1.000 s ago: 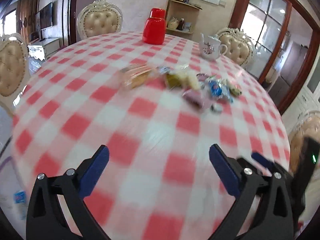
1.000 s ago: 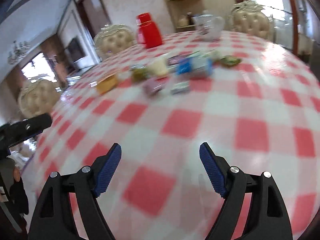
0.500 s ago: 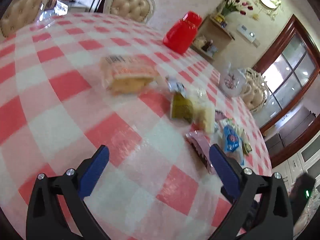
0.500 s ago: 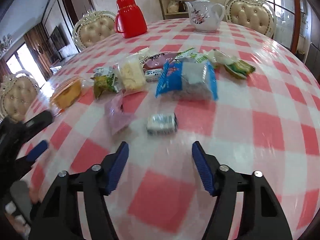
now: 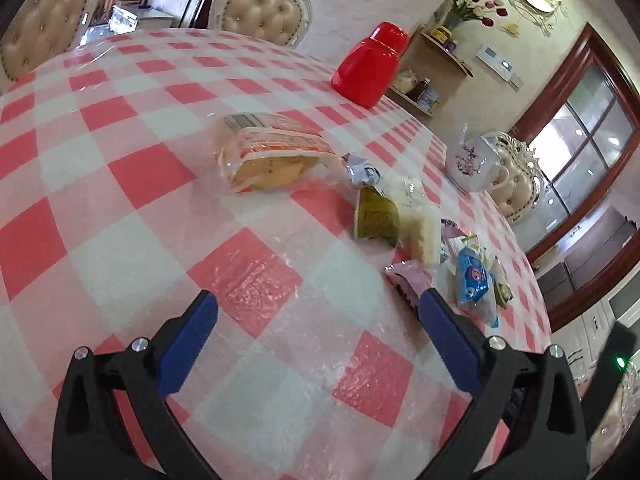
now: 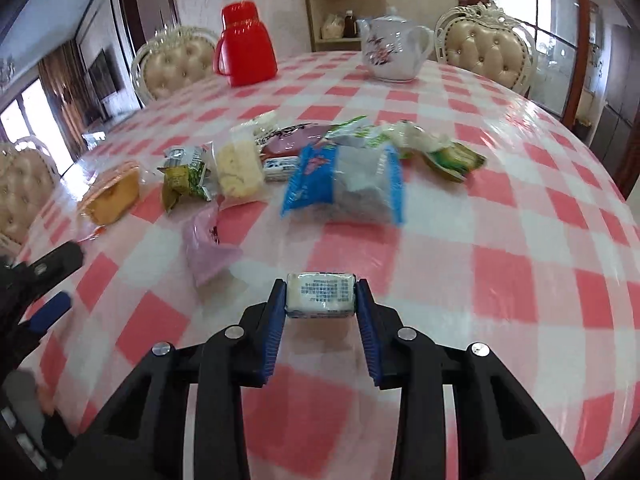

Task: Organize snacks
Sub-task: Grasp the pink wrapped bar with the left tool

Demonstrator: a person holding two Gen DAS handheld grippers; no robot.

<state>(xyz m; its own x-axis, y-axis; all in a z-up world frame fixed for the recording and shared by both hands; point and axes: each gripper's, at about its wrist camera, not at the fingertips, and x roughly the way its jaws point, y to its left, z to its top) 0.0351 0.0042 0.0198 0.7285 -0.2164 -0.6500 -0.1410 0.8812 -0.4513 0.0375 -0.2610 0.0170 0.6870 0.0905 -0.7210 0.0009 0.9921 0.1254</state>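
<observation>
The right gripper (image 6: 321, 300) has just closed its blue jaws on the small white wrapped candy (image 6: 321, 294) at the near edge of the snack pile (image 6: 344, 184), so the first piece looks secured for sorting, while the left gripper (image 5: 318, 324) hangs wide open, empty, over the checked tablecloth (image 5: 120, 184).

Round table (image 6: 520, 184) wearing red-checked cloth, tufted cream chairs (image 6: 486, 50) standing around, wooden shelf (image 6: 344, 4) holding jars, daylight entering glazed doors (image 5: 580, 148).

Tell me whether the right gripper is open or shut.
Shut: the right gripper has just been closing, and its blue pads now press both ends of the small white snack packet.
</observation>
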